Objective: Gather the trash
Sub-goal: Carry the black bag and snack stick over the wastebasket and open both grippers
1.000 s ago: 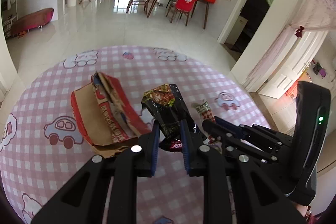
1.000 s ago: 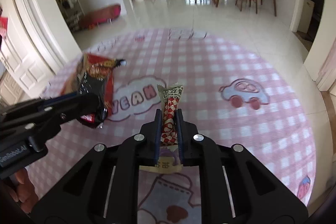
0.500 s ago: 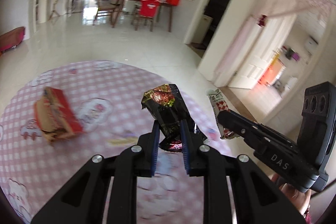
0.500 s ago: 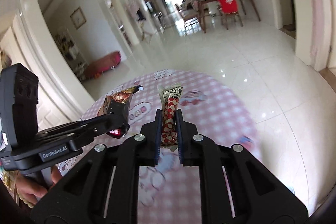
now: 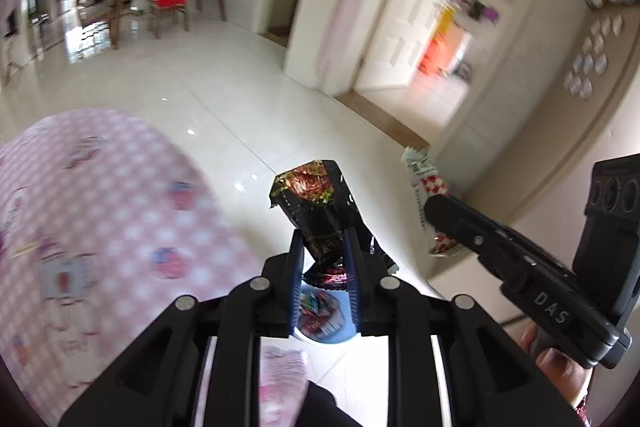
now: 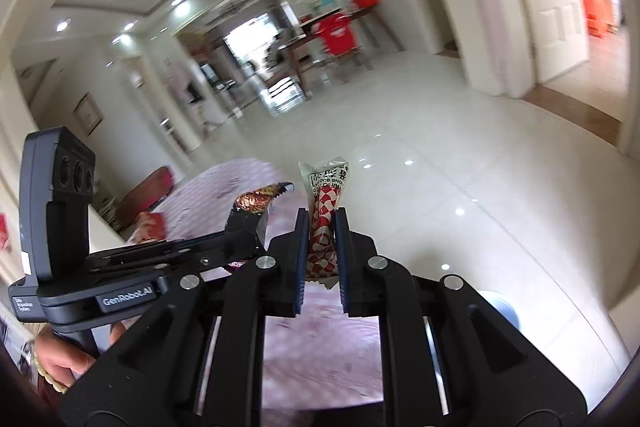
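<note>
My left gripper (image 5: pixel 322 241) is shut on a crumpled black snack wrapper (image 5: pixel 316 199) and holds it in the air past the table's edge. My right gripper (image 6: pixel 322 227) is shut on a red-and-white checked wrapper (image 6: pixel 325 203) that stands upright between its fingers. Each gripper shows in the other's view: the right gripper (image 5: pixel 438 209) with the checked wrapper (image 5: pixel 422 179) at the right, the left gripper (image 6: pixel 244 241) with the black wrapper (image 6: pixel 250 213) at the left. A light-blue bin (image 5: pixel 320 337) with colourful trash in it lies on the floor just under the left fingers.
The round table with its pink checked cloth (image 5: pixel 100 227) is at the left and behind, with a red carton (image 6: pixel 152 223) on it. The bin's rim (image 6: pixel 502 307) shows at the right in the right wrist view. Glossy white floor tiles (image 5: pixel 224 95), white doors and a far dining table surround.
Both grippers have swung right, off the table and out over the floor, each still holding its wrapper. The red carton stayed on the table. The blue bin has come into view.
</note>
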`<state>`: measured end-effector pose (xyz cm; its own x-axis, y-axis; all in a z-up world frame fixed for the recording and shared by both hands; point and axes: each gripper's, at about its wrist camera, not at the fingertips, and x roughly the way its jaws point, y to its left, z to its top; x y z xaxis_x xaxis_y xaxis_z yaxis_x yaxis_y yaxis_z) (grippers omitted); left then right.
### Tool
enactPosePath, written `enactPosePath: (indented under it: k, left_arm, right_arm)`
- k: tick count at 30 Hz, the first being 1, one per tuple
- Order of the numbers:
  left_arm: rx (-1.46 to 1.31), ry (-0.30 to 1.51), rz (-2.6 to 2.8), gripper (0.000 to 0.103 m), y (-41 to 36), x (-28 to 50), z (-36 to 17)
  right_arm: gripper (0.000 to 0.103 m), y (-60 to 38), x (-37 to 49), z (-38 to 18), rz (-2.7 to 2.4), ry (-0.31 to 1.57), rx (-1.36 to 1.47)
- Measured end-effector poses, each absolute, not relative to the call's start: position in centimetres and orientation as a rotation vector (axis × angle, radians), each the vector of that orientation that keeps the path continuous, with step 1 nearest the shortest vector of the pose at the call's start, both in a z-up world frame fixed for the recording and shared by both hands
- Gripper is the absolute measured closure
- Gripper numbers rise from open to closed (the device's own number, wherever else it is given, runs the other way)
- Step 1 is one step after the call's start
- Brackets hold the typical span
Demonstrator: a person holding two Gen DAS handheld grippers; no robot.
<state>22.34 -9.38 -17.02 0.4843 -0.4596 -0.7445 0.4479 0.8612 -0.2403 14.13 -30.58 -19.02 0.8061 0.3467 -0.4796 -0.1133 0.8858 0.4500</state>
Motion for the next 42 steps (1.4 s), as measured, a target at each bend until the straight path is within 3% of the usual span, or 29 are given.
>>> enactPosePath:
  k: [7, 10, 13, 37, 42]
  left_arm:
    - [0.069, 0.981, -0.635, 0.084, -16.5, 22.8, -19.9]
    - [0.077, 0.990, -0.641, 0.079, -18.6, 23.3, -21.0]
    - [0.079, 1.009, -0.617, 0.034, -19.8, 23.6, -21.9]
    - [0.051, 0.983, -0.529, 0.029, -17.6, 23.1, -21.2]
    - [0.047, 0.973, -0.515, 0.029, -16.8, 23.4, -21.0]
  right_arm:
    - [0.090, -37.2, 10.9, -21.3, 0.118, 0.571, 0.499]
    - [0.090, -39.1, 10.3, -22.1, 0.075, 0.565, 0.525]
    - [0.090, -40.5, 9.7, -22.7, 0.052, 0.566, 0.542]
    - [0.089, -39.9, 10.5, -23.4, 0.075, 0.606, 0.552]
    - [0.084, -39.9, 10.9, -23.5, 0.055, 0.600, 0.550]
